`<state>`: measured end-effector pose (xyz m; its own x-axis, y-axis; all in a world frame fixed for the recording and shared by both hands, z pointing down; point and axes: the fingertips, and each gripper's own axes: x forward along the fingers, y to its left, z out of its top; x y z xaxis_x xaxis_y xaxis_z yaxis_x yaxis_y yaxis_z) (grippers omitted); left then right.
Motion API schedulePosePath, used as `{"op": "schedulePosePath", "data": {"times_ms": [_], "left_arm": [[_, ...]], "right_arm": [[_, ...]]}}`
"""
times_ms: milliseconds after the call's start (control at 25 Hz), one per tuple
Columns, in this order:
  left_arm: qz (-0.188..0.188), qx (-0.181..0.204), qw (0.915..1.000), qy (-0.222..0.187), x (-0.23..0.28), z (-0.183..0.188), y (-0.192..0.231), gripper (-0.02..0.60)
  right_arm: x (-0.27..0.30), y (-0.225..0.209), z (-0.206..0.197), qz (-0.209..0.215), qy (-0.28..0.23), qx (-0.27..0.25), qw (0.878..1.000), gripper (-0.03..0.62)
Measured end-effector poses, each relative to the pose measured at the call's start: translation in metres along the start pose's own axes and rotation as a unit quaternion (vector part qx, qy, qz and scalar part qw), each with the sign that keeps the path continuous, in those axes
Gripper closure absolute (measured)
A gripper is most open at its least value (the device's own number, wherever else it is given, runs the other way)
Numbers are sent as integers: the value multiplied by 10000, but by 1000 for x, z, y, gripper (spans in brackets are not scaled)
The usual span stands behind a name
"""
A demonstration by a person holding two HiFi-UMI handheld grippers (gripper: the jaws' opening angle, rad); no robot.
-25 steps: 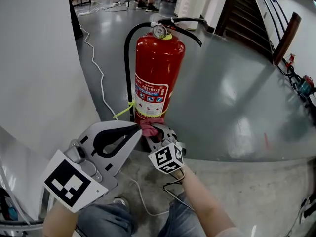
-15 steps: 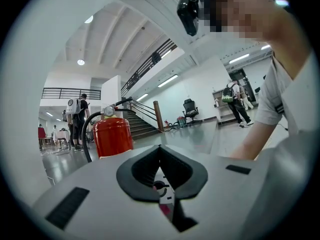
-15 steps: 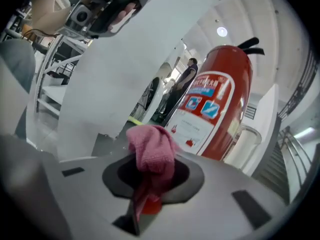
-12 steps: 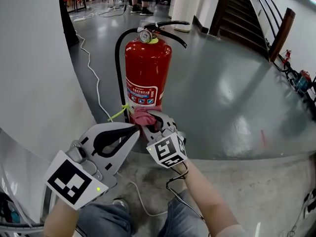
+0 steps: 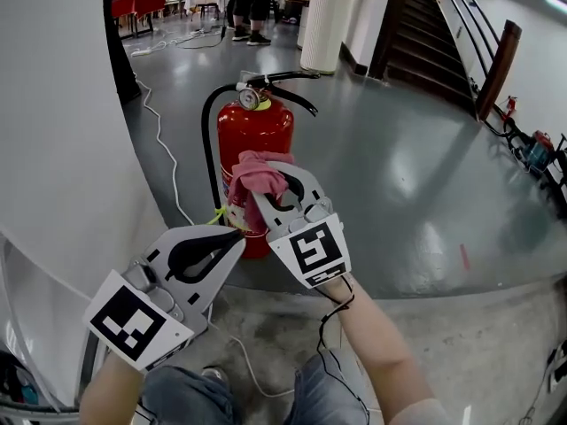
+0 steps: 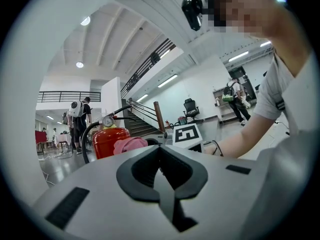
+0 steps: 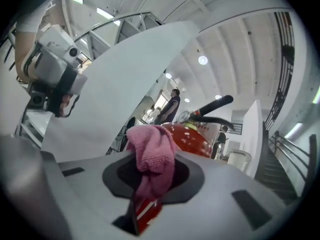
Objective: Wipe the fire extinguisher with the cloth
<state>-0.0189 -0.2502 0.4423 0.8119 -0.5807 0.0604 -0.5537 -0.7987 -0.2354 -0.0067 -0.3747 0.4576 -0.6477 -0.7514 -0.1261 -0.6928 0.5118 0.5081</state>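
A red metal fire extinguisher (image 5: 257,131) with a black hose (image 5: 207,153) and a round pressure gauge (image 5: 251,99) at its neck stands upright on the glossy grey floor (image 5: 399,175), just beside a broad white wall (image 5: 62,104). The right gripper (image 5: 271,182) is raised in front of the cylinder, and its jaws are closed on a crumpled pink terry cloth (image 5: 257,173). The bunched cloth sits over the upper front of the red body, below the gauge. From the head view it seems to touch the cylinder, though contact cannot be told for certain. In the right gripper view the cloth (image 7: 152,151) bulges up over the clamped jaw tips and hangs down between them, with the red tank (image 7: 192,136) right behind.

The left gripper (image 5: 232,235) is held lower and to the left, near the extinguisher's base. Its jaws are pressed together with nothing between them (image 6: 160,151). A thin white cable (image 5: 162,122) trails across the floor beside the wall.
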Motion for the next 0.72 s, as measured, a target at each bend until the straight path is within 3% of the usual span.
{"op": "schedulePosePath", "data": {"times_ms": [400, 600, 720], "left_arm": [[20, 46, 10000, 71, 12, 13, -3, 574], [14, 10, 9999, 139, 12, 6, -13, 574], [24, 2, 9998, 176, 10, -1, -13, 574]], "right_arm": [[9, -54, 61, -273, -554, -173, 9979, 514], [-5, -44, 48, -371, -881, -115, 9954, 516], [-10, -27, 15, -347, -688, -108, 9970, 516]]}}
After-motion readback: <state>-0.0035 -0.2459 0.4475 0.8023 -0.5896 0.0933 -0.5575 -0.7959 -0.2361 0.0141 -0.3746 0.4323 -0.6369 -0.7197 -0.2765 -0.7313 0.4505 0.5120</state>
